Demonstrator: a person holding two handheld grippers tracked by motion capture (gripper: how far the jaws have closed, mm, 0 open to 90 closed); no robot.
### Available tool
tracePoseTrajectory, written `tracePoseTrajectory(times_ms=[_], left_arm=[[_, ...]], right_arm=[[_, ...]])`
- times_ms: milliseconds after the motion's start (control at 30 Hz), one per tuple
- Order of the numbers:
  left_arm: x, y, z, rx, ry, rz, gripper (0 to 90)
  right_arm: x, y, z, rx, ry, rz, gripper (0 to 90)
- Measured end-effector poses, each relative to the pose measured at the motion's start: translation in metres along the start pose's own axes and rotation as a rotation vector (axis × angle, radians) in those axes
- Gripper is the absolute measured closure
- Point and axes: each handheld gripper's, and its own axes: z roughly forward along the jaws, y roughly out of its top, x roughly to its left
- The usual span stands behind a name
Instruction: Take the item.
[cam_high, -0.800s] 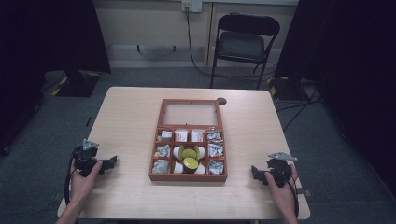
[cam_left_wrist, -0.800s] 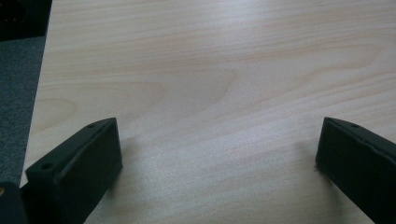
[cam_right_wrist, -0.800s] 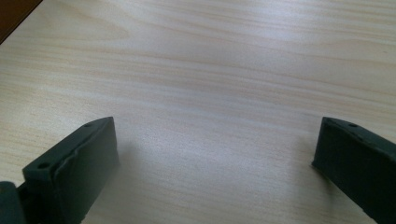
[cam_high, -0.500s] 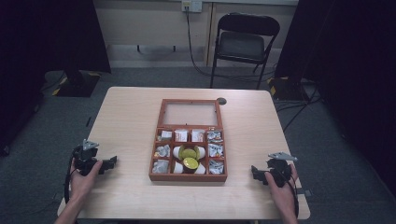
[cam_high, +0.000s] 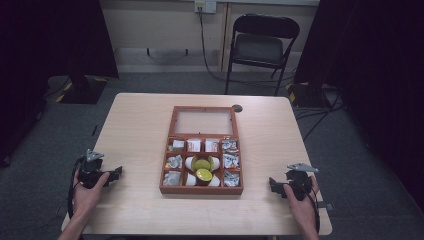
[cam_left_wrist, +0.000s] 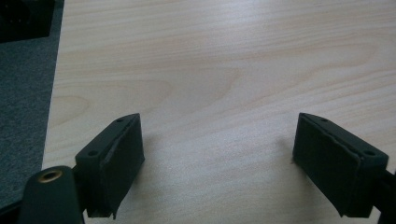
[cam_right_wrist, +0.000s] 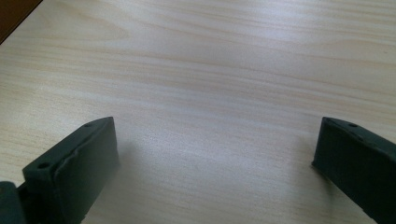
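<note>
A brown wooden box (cam_high: 165, 165) with its glass lid (cam_high: 203, 121) laid back sits mid-table. Its compartments hold small packets (cam_high: 230, 161) and white cups with yellow-green tops (cam_high: 202, 163). My left gripper (cam_high: 116, 173) rests near the table's left edge, held in a hand, jaws apart over bare wood (cam_left_wrist: 217, 154). My right gripper (cam_high: 272, 183) lies near the front right corner, also open with nothing between its jaws (cam_right_wrist: 215, 163). Both point inward toward the box.
The light wooden table (cam_high: 140, 120) has bare room on both sides of the box. A small dark round disc (cam_high: 237, 108) sits near the far edge. A black folding chair (cam_high: 260, 47) stands behind the table. Grey carpet (cam_left_wrist: 23, 93) lies beyond the left edge.
</note>
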Motion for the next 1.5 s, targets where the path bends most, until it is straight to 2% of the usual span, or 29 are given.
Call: tracePoseTrajectory(times_ms=[167, 333, 567, 667, 967, 1133, 1500], left_arm=[[-0.003, 0.001, -0.001, -0.006, -0.025, -0.002, 16.5], [-0.005, 0.003, -0.006, -0.044, -0.056, -0.015, 16.5], [-0.015, 0.008, -0.011, -0.056, -0.074, 0.014, 16.5], [-0.017, 0.009, -0.012, -0.057, -0.089, 0.01, 16.5], [-0.024, 0.011, -0.014, -0.061, -0.13, 0.033, 16.6], [-0.031, 0.014, -0.017, -0.079, -0.145, 0.053, 16.6], [-0.04, 0.023, -0.023, -0.099, -0.182, 0.061, 17.4]], right_arm=[[0.0, 0.0, 0.0, 0.0, 0.0, 0.0, 0.0], [0.0, 0.0, 0.0, 0.0, 0.0, 0.0, 0.0], [0.0, 0.0, 0.0, 0.0, 0.0, 0.0, 0.0], [0.0, 0.0, 0.0, 0.0, -0.001, 0.001, 0.0], [0.0, 0.0, 0.0, 0.001, 0.001, 0.0, 0.0], [0.002, 0.0, 0.0, 0.0, 0.024, -0.025, 0.0], [0.003, -0.001, -0.001, 0.0, 0.027, -0.028, 0.0]])
